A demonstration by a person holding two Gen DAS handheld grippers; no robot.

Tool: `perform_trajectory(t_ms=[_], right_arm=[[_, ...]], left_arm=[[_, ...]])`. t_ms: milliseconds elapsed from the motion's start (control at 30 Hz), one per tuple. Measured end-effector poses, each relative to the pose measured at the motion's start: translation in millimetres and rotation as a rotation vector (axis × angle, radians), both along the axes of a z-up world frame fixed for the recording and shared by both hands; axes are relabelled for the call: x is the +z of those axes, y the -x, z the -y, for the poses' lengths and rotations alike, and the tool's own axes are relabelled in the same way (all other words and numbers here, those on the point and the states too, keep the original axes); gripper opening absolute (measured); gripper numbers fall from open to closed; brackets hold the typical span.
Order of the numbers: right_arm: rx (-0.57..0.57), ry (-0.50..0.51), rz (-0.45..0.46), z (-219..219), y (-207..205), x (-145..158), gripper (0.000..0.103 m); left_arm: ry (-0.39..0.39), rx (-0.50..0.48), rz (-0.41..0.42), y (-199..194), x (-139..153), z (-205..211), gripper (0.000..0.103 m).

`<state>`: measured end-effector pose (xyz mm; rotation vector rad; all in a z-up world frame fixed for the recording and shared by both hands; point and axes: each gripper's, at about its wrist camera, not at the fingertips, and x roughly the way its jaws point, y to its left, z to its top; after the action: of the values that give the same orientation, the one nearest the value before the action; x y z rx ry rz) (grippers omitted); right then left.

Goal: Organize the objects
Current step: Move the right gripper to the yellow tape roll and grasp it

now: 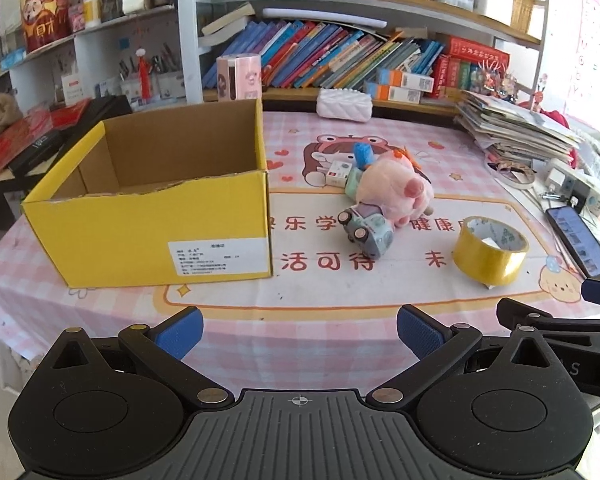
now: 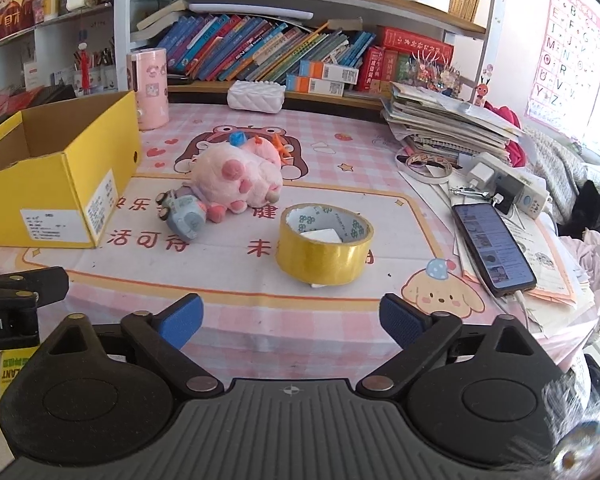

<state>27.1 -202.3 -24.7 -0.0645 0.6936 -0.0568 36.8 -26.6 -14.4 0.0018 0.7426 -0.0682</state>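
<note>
- Behind the desk we see crowded shelves of slanting, colourful books and, in the right wrist view, an alphabet poster on the wall
- We look across a pink checked table mat printed with cartoon animals and red Chinese characters
- On its left side stands an open yellow cardboard box with a white label on the front; what we can see of its inside is bare brown card
- Near the middle lies a pink plush toy on its side, and a small grey-blue toy car rests against its near edge
- Small items sit just behind the plush: a little white-and-red carton and something blue that we cannot identify
- A roll of yellow packing tape lies flat, apart from the plush, nearer to us and to the right
- To the right of the tape, a dark smartphone with a lit screen lies on loose papers, in front of a stack of magazines
- Our left gripper hovers low at the near edge of the mat, its blue pads spread wide with nothing between them
- Our right gripper is likewise spread apart and empty, with the tape roll straight ahead of it and not touched
</note>
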Motion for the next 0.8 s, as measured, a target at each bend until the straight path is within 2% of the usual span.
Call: perform_trajectory(t_ms=[367, 800], right_arm=[[0.024, -0.016, -0.064, 34.9, -48.0, -11.4, 0.095], [0.112, -0.023, -0.137, 60.6, -115.3, -36.6, 0.097]], left_arm=[[0.003, 0.019, -0.026, -32.3, -5.1, 32.4, 0.099], [-0.032, 0.109, -0.058, -55.9, -11.5, 54.7, 0.099]])
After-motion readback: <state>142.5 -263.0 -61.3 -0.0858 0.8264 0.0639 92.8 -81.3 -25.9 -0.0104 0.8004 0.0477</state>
